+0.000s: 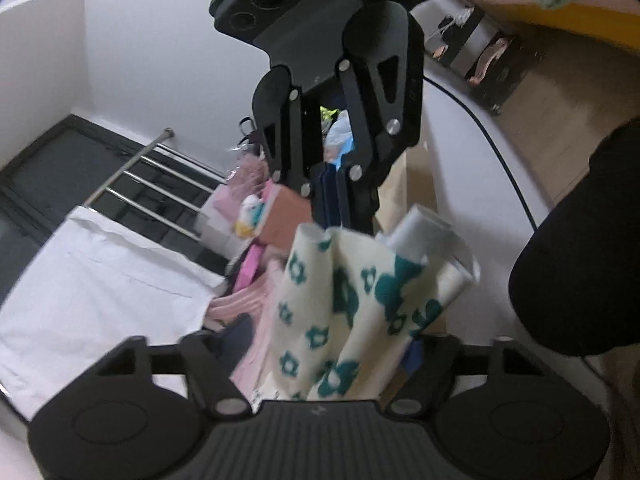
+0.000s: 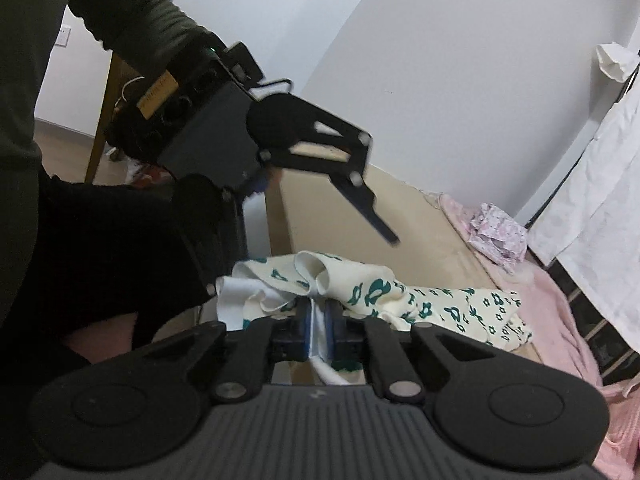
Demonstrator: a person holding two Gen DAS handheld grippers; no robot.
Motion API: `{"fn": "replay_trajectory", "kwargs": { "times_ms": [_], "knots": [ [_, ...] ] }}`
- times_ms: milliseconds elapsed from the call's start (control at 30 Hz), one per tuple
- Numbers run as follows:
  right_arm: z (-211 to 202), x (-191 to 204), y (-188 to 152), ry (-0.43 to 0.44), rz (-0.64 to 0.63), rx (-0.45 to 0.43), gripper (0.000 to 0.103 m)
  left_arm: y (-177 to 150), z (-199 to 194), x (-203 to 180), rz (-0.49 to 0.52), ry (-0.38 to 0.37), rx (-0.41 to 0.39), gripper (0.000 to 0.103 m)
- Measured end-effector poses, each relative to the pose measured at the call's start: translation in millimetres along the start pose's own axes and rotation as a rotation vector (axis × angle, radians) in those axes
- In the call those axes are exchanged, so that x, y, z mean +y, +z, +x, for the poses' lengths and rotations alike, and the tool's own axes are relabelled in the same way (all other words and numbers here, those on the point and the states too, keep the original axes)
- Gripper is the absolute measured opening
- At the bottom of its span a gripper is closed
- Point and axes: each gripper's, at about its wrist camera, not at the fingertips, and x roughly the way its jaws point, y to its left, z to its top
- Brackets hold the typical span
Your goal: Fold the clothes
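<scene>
Step in hand: transfer of grip on the floral garment (image 2: 384, 292). The right gripper (image 2: 318, 320) has its jaws clamped narrow on a bunched fold of the cloth, white lining showing between the pads. The left gripper (image 2: 320, 216) stands with its jaws apart, just above and behind the right jaws, holding nothing; the cloth lies below it.

The rest of the garment trails forward and to the right of the right jaws, resting on the tan table (image 2: 400, 208).

Next move, as judged: the left jaws need a fresh edge or corner, well apart from the right grip, so the cloth can be spread.

Clearances: pink fabric (image 2: 560, 320) lies to the right of the right jaws, and a white hanging sheet (image 2: 600, 180) beyond it. The table is bare ahead of the jaws.
</scene>
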Motion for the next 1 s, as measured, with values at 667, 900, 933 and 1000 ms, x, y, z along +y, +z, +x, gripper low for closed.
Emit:
{"fn": "replay_trajectory", "kwargs": {
  "times_ms": [667, 900, 933, 1000],
  "knots": [
    [6.6, 24.3, -33.6, -0.145, 0.089, -0.085, 0.088, -30.9, -17.5, 123.5, -0.977, -0.551, 0.147, 0.01],
    [35.9, -14.9, -23.5, 0.203, 0.307, -0.117, 0.042, -62.4, -21.9, 145.9, -1.329, -0.725, 0.097, 0.011],
    [44.3, -30.4, -28.8, 0.301, 0.467, -0.095, 0.038, -70.5, -18.9, 151.0, -1.397, -0.725, 0.089, 0.011],
    [60.3, -59.0, -44.2, 0.472, 0.777, -0.07, 0.022, -90.4, -1.1, 159.4, -1.539, -0.682, 0.101, 0.012]
  ]
}}
